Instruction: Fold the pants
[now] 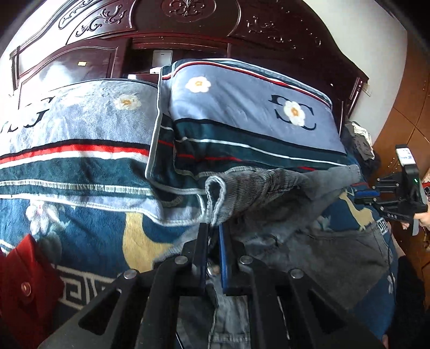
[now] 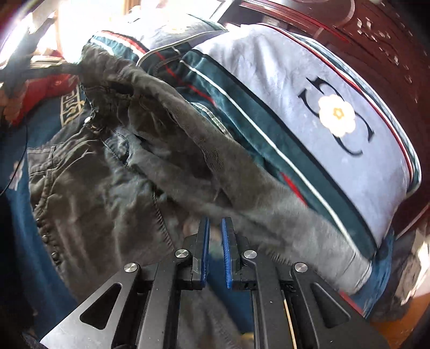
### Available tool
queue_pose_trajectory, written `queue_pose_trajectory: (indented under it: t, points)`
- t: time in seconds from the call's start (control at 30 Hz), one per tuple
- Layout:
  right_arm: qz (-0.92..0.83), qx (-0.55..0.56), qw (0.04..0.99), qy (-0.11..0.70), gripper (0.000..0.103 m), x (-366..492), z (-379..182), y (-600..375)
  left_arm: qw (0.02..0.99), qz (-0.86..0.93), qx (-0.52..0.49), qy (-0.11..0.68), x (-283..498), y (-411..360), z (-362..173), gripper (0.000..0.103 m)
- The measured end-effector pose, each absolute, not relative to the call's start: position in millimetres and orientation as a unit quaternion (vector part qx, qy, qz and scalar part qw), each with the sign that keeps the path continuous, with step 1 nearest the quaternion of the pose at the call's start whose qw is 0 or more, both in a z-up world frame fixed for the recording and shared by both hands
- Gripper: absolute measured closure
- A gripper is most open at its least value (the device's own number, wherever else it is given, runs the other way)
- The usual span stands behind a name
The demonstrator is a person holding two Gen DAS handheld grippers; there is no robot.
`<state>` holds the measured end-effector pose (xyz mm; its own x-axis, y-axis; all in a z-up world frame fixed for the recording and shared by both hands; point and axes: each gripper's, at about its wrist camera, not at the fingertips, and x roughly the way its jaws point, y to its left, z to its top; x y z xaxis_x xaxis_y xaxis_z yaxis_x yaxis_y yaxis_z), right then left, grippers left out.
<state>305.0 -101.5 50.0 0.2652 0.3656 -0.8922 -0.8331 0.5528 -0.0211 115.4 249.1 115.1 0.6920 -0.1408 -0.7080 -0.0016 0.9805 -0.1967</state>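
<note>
Two tongs, one pair of grey pants. Left tongs pinch a waistband corner, lifted over the bed. Right tongs sit narrowly parted over the fabric; grip cannot be told. Pants stretch between both tongs, waistband raised, in front of two striped pillows. Red bag left of left tongs.

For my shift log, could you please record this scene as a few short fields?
surface: bed with patterned blanket
garment: grey pants, waistband lifted, legs lying on the bed
left gripper: jaws shut on the pants' waistband
right gripper: jaws nearly closed on the pants' other waistband end
pillows: two, against the headboard
fold: not yet made
</note>
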Motion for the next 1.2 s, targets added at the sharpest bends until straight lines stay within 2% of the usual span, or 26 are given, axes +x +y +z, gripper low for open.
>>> queue_pose_trajectory:
  t: [0.03,0.1,0.13,0.17,0.3,0.5,0.57,0.6,0.63,0.7,0.73,0.9,0.97,1.0,1.03,1.1,1.2]
  points:
    - [0.393,-0.227,0.753,0.477,0.091,312.1,44.5,-107.3,0.916,-0.038,-0.093,0.389,107.9,248.1,116.3,0.095]
    - [0.370,-0.143,0.753,0.525,0.063,322.9,32.5,-120.0,0.916,-0.035,-0.107,0.385,94.5,250.0,116.7,0.095]
    - [0.355,-0.107,0.758,0.537,0.043,322.9,29.9,-129.6,0.916,-0.033,-0.111,0.385,90.4,250.8,115.8,0.095]
    - [0.341,-0.064,0.765,0.543,0.037,326.4,24.9,-137.8,0.915,-0.029,-0.112,0.388,86.3,251.4,113.4,0.095]
    - [0.307,0.020,0.780,0.545,0.037,330.9,11.4,-142.0,0.907,-0.014,-0.105,0.408,82.4,251.7,97.0,0.095]
    - [0.330,-0.108,0.786,0.511,0.037,326.3,3.3,-77.1,0.902,0.018,-0.134,0.410,110.4,274.4,84.2,0.092]
    - [0.336,-0.151,0.784,0.499,0.036,332.9,-4.3,-54.6,0.907,0.028,-0.139,0.397,123.7,283.1,85.5,0.082]
    - [0.337,-0.169,0.783,0.495,0.035,337.4,-7.7,-44.9,0.912,0.030,-0.133,0.387,131.2,285.5,87.8,0.067]
    - [0.339,-0.179,0.781,0.493,0.034,339.7,-10.2,-39.9,0.917,0.026,-0.124,0.379,136.4,285.7,89.4,0.039]
    - [0.344,-0.212,0.776,0.484,0.033,346.9,-15.5,-24.4,0.926,0.006,-0.086,0.367,153.6,282.0,93.0,0.005]
    - [0.346,-0.226,0.775,0.479,0.031,349.9,-17.3,-19.1,0.928,-0.003,-0.068,0.366,161.8,280.1,93.2,0.003]
    - [0.343,-0.245,0.773,0.474,0.030,372.6,-29.9,-4.4,0.909,-0.023,-0.023,0.416,223.9,282.2,71.6,0.003]
    - [0.344,-0.246,0.771,0.476,0.030,379.5,-35.8,-0.9,0.899,-0.026,-0.033,0.436,241.4,286.7,58.6,0.024]
    - [0.345,-0.250,0.768,0.478,0.030,382.3,-40.2,1.0,0.892,-0.026,-0.040,0.450,250.2,288.7,50.8,0.052]
    - [0.346,-0.255,0.766,0.479,0.031,384.3,-44.0,2.5,0.886,-0.030,-0.052,0.461,254.9,290.2,44.7,0.070]
    - [0.352,-0.258,0.759,0.482,0.033,387.3,-50.2,4.8,0.883,-0.033,-0.062,0.464,256.4,288.2,38.4,0.085]
    - [0.367,-0.253,0.756,0.480,0.043,387.0,-54.5,5.4,0.893,-0.037,-0.042,0.447,243.1,279.4,40.8,0.091]
